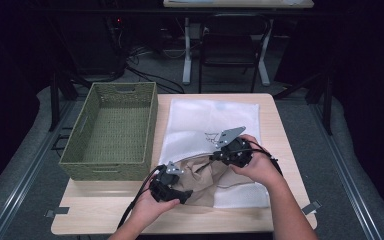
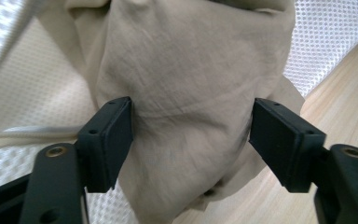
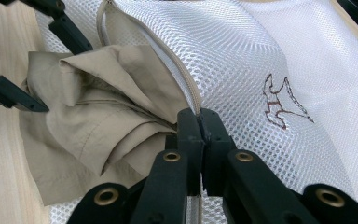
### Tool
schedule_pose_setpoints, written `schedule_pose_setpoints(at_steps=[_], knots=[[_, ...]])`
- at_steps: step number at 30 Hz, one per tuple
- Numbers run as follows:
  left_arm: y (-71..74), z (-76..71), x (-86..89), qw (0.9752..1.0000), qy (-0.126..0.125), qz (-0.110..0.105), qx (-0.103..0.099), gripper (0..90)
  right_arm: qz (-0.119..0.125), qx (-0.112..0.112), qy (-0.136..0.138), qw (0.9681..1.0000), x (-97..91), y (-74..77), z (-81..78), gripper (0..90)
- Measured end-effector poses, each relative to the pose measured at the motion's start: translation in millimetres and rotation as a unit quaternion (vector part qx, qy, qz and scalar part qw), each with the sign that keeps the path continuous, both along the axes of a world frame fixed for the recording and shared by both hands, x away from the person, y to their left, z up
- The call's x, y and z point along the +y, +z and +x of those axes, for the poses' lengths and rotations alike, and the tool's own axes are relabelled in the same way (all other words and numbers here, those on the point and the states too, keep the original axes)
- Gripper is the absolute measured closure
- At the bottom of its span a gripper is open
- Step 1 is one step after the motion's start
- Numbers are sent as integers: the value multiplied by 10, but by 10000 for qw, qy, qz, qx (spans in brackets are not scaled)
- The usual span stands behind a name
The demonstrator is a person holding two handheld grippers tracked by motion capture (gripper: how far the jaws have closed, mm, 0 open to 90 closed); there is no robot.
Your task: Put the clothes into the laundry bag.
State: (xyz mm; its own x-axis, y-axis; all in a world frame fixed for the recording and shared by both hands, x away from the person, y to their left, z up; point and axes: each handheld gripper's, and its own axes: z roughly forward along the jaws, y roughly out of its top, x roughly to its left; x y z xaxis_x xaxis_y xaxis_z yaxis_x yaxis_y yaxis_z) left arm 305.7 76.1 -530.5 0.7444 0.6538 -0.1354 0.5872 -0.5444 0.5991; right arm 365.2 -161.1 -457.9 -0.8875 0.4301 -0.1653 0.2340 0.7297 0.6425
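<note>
A white mesh laundry bag [image 1: 215, 117] lies flat on the wooden table [image 1: 280, 135], with a small dog outline [image 3: 282, 100] stitched on it. A crumpled beige garment [image 1: 202, 180] sits at the bag's zipped opening [image 3: 186, 84], partly tucked under the mesh. My right gripper [image 3: 199, 116] is shut on the bag's zip edge and holds it up. My left gripper [image 2: 191, 135] is open, one jaw on each side of a fold of the beige garment [image 2: 191, 93]. In the right gripper view, the left gripper's black fingers [image 3: 72, 35] straddle the cloth at the near side.
A green woven basket [image 1: 110, 130] stands on the table's left half, close to the bag. Bare table edge runs along the front [image 1: 105, 210]. Beyond the table are a black chair [image 1: 232, 45], desk legs and cables on the floor.
</note>
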Motion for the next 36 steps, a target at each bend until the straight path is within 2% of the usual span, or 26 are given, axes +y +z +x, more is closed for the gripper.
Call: schedule_pose_setpoints(at_steps=[7,12,17,22,24,36], knots=[[-86,29,-26,10000,-9,27,-9,407,-11,11,15,10000,8,-3,-6,889],[-117,38,-30,10000,-49,-23,-2,522,-20,3,32,10000,17,-11,-7,889],[-128,56,-33,9998,-140,-25,127,648,-24,4,52,10000,24,-9,-11,889],[-73,70,-27,9997,-127,-197,115,756,-30,-8,62,10000,36,-5,-25,889],[-40,86,-35,9996,-119,-254,96,774,-20,-8,81,10000,43,-4,-26,889],[38,236,-205,9997,7,-209,-84,785,-14,-37,147,9999,64,6,-44,889]])
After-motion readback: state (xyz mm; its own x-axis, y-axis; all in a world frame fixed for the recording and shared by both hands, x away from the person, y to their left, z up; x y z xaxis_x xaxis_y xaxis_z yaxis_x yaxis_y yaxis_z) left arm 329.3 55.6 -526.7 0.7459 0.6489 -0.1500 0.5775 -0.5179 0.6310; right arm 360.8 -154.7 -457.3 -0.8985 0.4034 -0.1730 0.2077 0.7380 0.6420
